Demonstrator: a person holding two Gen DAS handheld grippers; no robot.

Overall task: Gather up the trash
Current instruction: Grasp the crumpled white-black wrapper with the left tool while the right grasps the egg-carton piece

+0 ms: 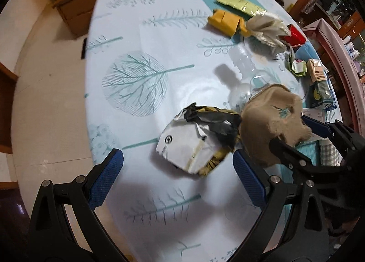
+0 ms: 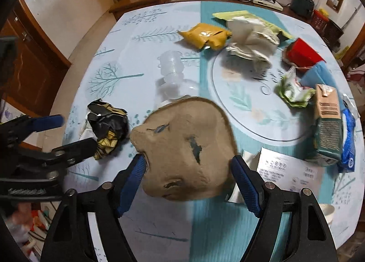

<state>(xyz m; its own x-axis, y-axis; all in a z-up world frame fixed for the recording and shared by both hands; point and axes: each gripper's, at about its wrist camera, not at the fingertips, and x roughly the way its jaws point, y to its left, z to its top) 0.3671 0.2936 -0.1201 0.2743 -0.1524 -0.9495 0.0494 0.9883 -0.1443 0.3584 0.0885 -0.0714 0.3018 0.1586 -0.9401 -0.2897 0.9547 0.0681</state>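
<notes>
A round desk (image 2: 159,18) under a pale blue leaf-print cloth is strewn with rubbish, seen from two cameras close above it.

At the lower left of the right-hand view, the left hand-held gripper (image 1: 178,177) hangs wide open and empty, its blue pads either side of a crumpled black, white and yellow wrapper (image 1: 198,139) lying on the cloth. It looks ready to close on this piece, but has not.

At the centre, the right hand-held gripper (image 2: 188,176) grips a brown moulded-pulp carton piece (image 2: 184,148) between its blue pads, held above the desk. Just behind it lies a clear plastic bottle (image 2: 171,73) on its side.

Towards the upper middle sits a yellow packet (image 2: 205,36), with a green foil bag (image 2: 230,14) behind and a wad of white crumpled paper (image 2: 251,38) beside it. Farther right are a red box (image 2: 303,53), a blue packet (image 2: 319,73), a crushed green and white wrapper (image 2: 294,92), a drink carton (image 2: 327,125) and a blue pouch (image 2: 349,139). A white printed sheet (image 2: 287,170) lies at the lower right.

No bin or bag is visible. Judging by this, collecting has barely started: one piece is in hand, and about a dozen remain on the desk.
</notes>
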